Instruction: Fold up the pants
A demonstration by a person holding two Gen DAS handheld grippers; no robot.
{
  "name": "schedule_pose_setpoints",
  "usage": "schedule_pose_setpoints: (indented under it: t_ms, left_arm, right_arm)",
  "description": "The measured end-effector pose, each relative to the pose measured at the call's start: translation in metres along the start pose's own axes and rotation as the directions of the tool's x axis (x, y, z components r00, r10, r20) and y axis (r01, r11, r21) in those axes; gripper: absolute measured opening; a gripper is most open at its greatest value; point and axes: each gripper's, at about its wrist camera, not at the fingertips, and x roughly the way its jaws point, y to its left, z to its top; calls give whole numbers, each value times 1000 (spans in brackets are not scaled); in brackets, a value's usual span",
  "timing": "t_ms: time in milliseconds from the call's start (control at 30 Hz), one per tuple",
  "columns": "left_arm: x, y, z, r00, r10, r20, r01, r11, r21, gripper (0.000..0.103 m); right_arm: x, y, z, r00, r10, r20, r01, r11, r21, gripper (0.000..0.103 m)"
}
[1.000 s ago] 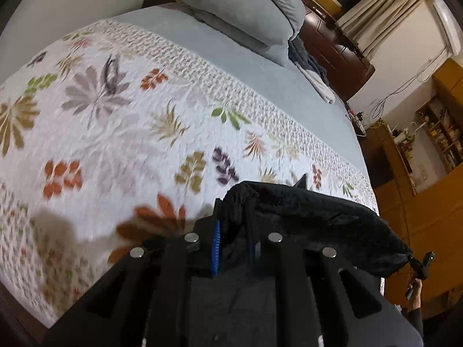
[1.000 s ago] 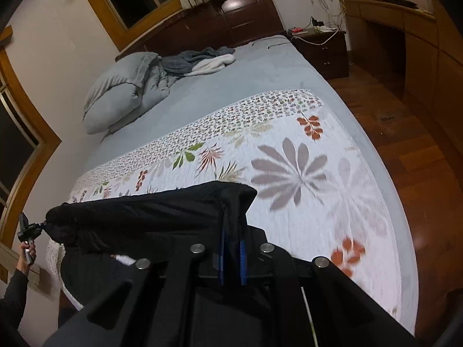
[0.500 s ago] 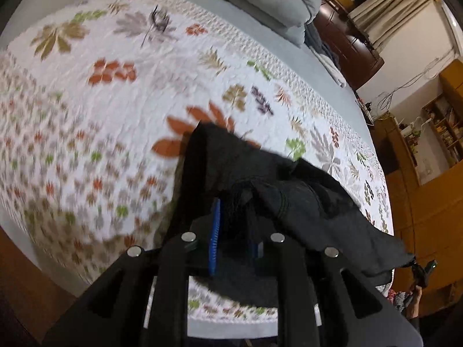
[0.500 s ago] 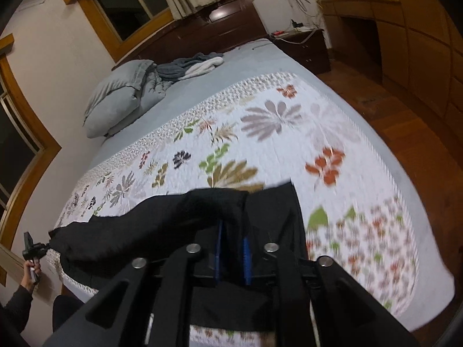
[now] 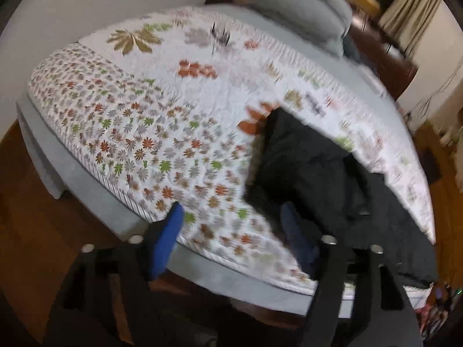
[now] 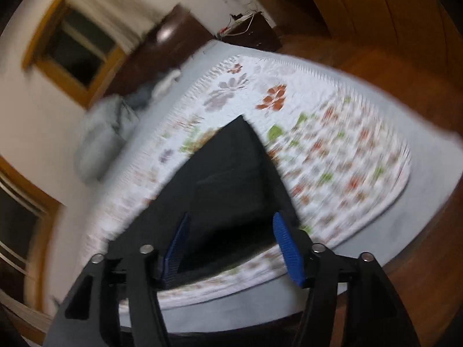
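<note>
Two grippers hanging over the near edge of the bed (image 5: 95,199), both blurred. No containers showing in either view.

Lying spread on the floral quilt (image 5: 162,121): black pants (image 5: 306,159), flat and dark, one squared end pointing toward twelve o'clock in the right wrist view (image 6: 231,173), the cloth widening toward the bed's near edge. Looking rumpled in the left wrist view, with folds bunching toward three o'clock and fabric running on toward four o'clock.

Standing wide apart: the jaws of the left gripper (image 5: 231,237), blue pads holding nothing. Sitting over the quilt at eleven o'clock of that midpoint, the left pad; overlapping the pants' edge at two o'clock, the right pad, contact impossible to judge.

Spreading likewise: the right gripper (image 6: 231,245), jaws parted and holding nothing, pants filling the gap and stretching away toward twelve o'clock. Resting far off near the headboard: a grey pillow (image 6: 101,136).
</note>
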Motion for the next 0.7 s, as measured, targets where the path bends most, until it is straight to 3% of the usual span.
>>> schedule_pose_setpoints:
  t_ms: [67,133,233,333,467,567,700]
  left_arm:
    - [-14,-14,-7,997,-69,36,69,998,-5,89]
    - [-16,-35,-16,988,-154,22,154,988,-8,90]
    - [1,-65,-32,960,-277,-43,275,961,-34,92]
    - [30,-80,-45,929,-356,-105,344,932,-115,92]
    - [63,-87,-55,904,-406,-133,371,901,-224,92]
    - [85,-90,-58,910,-387,-152,342,904,-256,92]
    - [95,-90,-55,916,-387,-102,345,893,-288,91]
  right_arm:
    - [9,-1,-10,999,41,-1,-41,998,40,67]
    - [26,-1,-19,996,86,-12,-84,993,83,67]
    - [52,2,-29,994,103,-25,-100,988,119,67]
    - [71,3,-35,993,117,-24,-112,983,148,67]
    - [88,3,-35,993,116,-16,-112,979,173,67]
    - [94,3,-32,993,114,-20,-109,979,174,67]
    - [93,2,-24,994,107,-9,-104,979,175,67]
